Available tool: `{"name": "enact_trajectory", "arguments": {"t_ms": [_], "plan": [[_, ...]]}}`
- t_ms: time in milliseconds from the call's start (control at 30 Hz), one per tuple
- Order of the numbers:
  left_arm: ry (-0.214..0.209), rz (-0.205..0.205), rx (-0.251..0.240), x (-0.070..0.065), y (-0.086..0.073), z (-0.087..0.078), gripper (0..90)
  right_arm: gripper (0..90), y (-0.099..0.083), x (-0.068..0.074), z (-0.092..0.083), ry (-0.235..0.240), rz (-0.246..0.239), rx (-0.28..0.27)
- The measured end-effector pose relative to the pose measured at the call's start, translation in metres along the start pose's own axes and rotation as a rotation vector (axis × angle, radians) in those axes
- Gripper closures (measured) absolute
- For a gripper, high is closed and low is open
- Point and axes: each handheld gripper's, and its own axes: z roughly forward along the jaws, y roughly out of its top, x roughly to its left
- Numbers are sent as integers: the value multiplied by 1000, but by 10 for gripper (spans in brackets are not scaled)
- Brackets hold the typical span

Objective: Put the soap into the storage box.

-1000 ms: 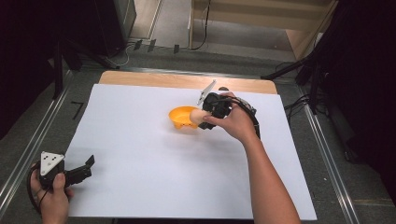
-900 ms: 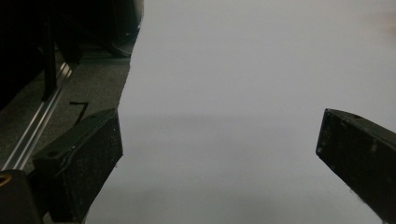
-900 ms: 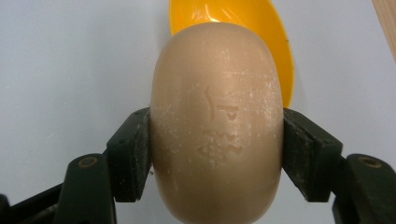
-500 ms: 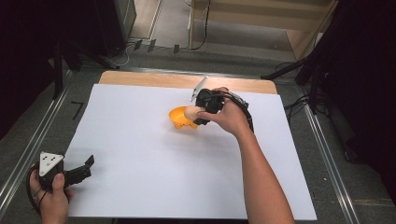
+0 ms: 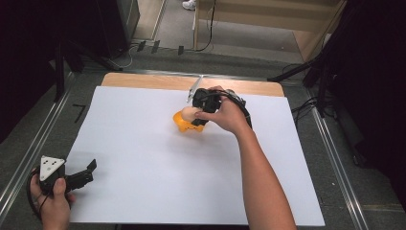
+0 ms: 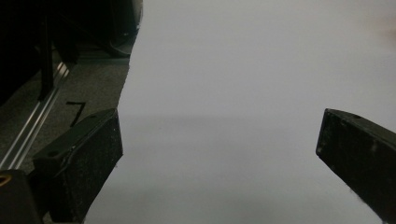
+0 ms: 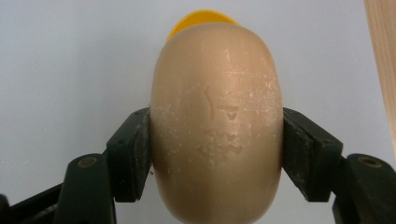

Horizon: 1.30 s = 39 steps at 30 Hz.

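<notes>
While clamped, soap (image 7: 217, 126) fills right jaws.

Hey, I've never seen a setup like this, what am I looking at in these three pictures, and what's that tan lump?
A person holds a hand-held clamp tool in each hand over a white sheet. The high view looks down from above; the other two cameras ride on the tools. The right gripper is shut on a tan soap bar, above an orange dish. The left gripper rests open near the sheet's corner, holding nothing.
</notes>
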Motion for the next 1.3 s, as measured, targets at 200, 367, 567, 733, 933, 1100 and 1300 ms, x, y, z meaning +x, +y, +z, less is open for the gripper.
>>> {"name": "enact_trajectory", "arguments": {"t_ms": [200, 367, 567, 733, 933, 1100, 1300], "plan": [[1, -2, -2, 0, 0, 0, 12, 330, 8, -2, 6, 13, -16, 12], [-1, -5, -4, 0, 0, 0, 12, 330, 14, -5, 12, 24, -45, 22], [-4, -6, -5, 1, 0, 0, 11, 329, 11, -9, 16, 37, -23, 44], [-3, -5, -4, 1, 0, 0, 12, 329, 7, -11, 16, 43, -14, 56], [-2, -5, -5, 1, 0, 0, 12, 320, 4, -12, 17, 38, -35, 64], [-3, -6, -6, 1, 0, 0, 12, 293, 6, -13, 10, 24, -25, 15], [-5, -7, -4, 1, 0, 0, 11, 285, 2, -10, 4, 25, 10, 10]]}}
